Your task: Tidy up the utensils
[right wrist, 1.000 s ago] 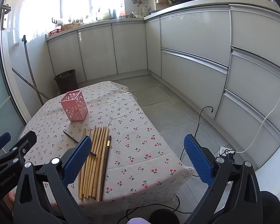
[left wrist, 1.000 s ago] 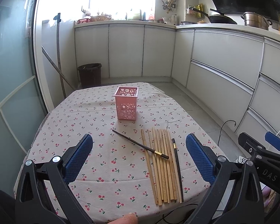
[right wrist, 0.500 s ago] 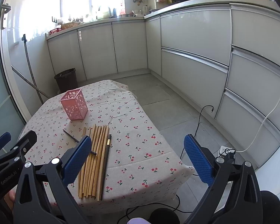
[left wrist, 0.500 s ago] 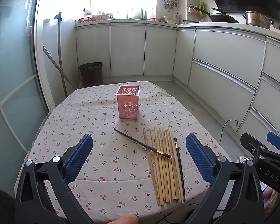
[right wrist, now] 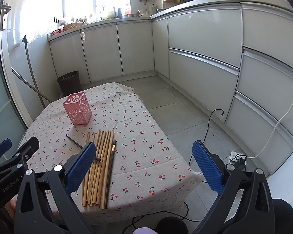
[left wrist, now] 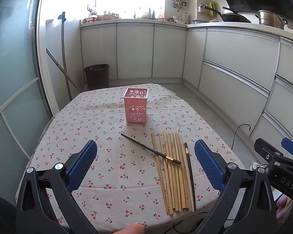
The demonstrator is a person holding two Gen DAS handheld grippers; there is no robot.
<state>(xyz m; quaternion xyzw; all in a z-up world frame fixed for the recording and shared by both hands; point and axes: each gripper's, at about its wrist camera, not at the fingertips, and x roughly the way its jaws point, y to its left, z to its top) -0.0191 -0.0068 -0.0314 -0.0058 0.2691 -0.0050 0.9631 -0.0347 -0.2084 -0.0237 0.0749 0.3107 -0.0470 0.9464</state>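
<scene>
You are holding both claws wide open and empty: the left gripper (left wrist: pixel 145 162) is hanging over the near part of the table (left wrist: pixel 84 117), the right gripper (right wrist: pixel 144 162) out past its right edge, over the floor.

The chopsticks are lying flat on the cloth, near the front right of the table. The bamboo sticks (left wrist: pixel 172 173) are sitting side by side in one touching row; I am counting about eight, though the tight packing is making the count unsure. Two black sticks are there too: one (left wrist: pixel 189 175) lying along the right side of the row, the other (left wrist: pixel 150 149) lying slantwise with its gold-banded end resting across the bamboo. One pink holder (left wrist: pixel 136 105) is standing upright and empty, well behind them.

Judging by looks, these are going to feel light, stiff and thin, and the black ones are probably slick. Lying flat, they are offering little to pinch, so you are likely better off taking one near the middle, across its length. The slanted black one looks easiest, being partly lifted off the cloth. The holder is looking light enough to tip if bumped.
</scene>
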